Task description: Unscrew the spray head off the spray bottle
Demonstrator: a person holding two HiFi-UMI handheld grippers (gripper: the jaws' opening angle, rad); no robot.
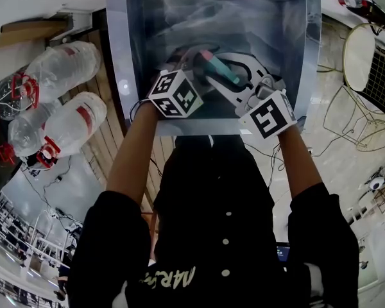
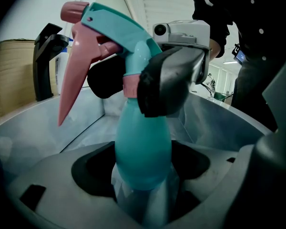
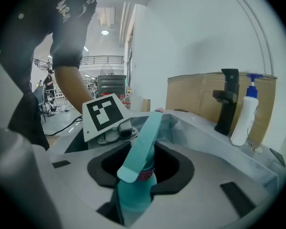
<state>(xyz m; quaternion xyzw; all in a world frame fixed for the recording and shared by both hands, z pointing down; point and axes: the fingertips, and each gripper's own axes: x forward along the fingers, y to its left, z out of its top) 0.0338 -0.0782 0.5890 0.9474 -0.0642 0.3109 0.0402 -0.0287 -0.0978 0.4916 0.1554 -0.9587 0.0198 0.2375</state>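
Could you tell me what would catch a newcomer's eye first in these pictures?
A teal spray bottle with a pink trigger stands out, held over the steel sink. The left hand-held gripper grips its body, the right hand-held gripper its pink collar. Big clear jugs lie left of the sink.

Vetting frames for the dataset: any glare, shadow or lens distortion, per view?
Head view: heavy fisheye bend at the edges, streaky glare on the sink, spray bottle largely occluded. Left gripper view: dark vignetted corners, backlit; the right gripper on the spray head reads dark. Right gripper view: round black vignette, sink rim curved by the lens, spray head evenly lit.
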